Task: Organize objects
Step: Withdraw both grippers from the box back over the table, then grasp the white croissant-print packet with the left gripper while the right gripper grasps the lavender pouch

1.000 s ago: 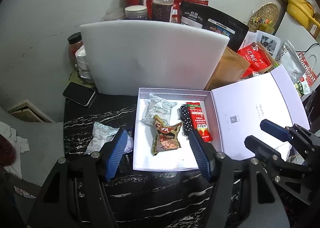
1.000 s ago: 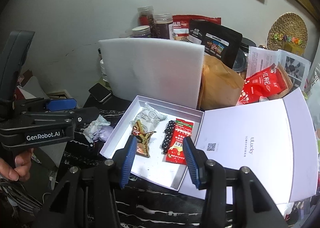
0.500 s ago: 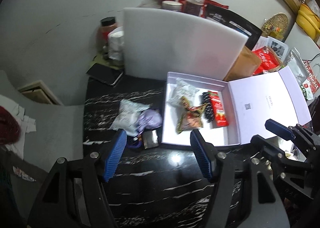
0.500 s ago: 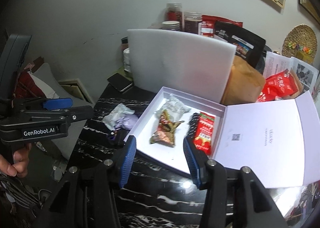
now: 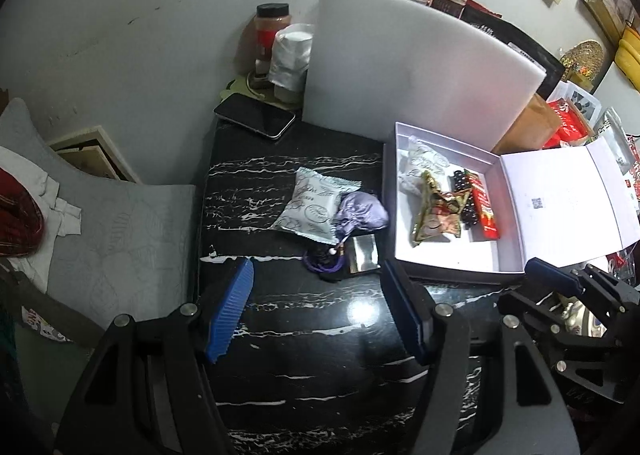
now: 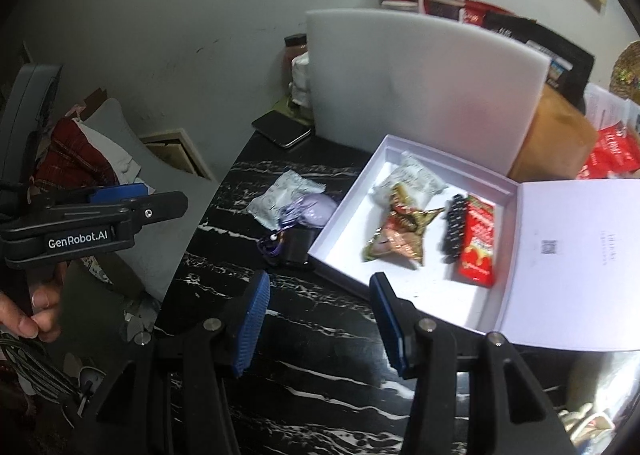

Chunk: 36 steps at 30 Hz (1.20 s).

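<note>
An open white box (image 5: 452,257) (image 6: 436,295) lies on the black marble table (image 5: 296,359). It holds a white packet (image 5: 420,167), a gold-brown wrapper (image 5: 436,211) (image 6: 400,231), a black beaded piece (image 5: 464,195) and a red packet (image 5: 484,209) (image 6: 478,243). Left of the box lie a white snack packet (image 5: 314,205) (image 6: 280,195), a purple pouch (image 5: 360,211) (image 6: 312,209), a small dark box (image 5: 362,255) and a purple cord (image 5: 322,263). My left gripper (image 5: 318,311) hovers open just short of these loose items. My right gripper (image 6: 320,323) is open over the table by the box's near corner.
A white foam board (image 5: 420,67) stands behind the box, with jars and snack bags behind it. A phone (image 5: 254,115) lies at the table's far left corner. The box lid (image 5: 560,195) lies open to the right. A grey cushion (image 5: 120,223) sits left of the table.
Both grippers have drawn back and to the left, away from the box. The loose items beside the box now lie ahead of the left gripper. Both stay empty.
</note>
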### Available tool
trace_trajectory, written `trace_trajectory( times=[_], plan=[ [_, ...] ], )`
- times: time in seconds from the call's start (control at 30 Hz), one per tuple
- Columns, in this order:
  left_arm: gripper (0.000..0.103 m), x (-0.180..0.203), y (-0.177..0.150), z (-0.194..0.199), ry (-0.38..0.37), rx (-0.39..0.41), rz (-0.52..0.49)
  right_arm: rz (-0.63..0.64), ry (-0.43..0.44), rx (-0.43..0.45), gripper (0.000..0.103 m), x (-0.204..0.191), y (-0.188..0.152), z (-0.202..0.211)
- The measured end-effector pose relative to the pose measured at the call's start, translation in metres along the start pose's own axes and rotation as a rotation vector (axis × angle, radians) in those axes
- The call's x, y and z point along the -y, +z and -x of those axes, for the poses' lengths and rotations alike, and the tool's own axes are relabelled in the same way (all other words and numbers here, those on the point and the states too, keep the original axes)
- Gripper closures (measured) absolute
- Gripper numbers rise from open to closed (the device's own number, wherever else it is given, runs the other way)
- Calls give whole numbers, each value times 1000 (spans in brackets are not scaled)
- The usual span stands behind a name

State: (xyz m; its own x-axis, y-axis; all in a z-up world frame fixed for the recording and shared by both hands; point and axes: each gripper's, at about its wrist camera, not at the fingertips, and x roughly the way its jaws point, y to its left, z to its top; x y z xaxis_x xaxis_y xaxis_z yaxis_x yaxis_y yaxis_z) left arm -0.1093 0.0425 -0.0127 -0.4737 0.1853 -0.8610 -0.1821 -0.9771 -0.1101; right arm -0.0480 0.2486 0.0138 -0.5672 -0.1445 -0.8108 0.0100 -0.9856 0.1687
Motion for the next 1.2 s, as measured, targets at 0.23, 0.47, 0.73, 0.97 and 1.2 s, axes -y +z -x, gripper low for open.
trace_trajectory(
  times=[0.23,0.47,0.73,0.97,1.2],
  plan=[
    [38,-16,5,-31,-13,-26,-8,16,15,-21,51,-9,11,-30],
    [38,-29,18,-67,-20,-54,-4,73,24,-50,51,-19,27,-60],
    [38,-37,32,-102,-55,-78,-8,94,36,-96,51,-17,31,-92],
    [38,-35,43,-135,-71,-99,-31,150,14,-105,51,-16,41,-118],
    [38,-34,53,-169,-101,-114,-49,238,34,-117,51,-18,52,-142]
  ],
)
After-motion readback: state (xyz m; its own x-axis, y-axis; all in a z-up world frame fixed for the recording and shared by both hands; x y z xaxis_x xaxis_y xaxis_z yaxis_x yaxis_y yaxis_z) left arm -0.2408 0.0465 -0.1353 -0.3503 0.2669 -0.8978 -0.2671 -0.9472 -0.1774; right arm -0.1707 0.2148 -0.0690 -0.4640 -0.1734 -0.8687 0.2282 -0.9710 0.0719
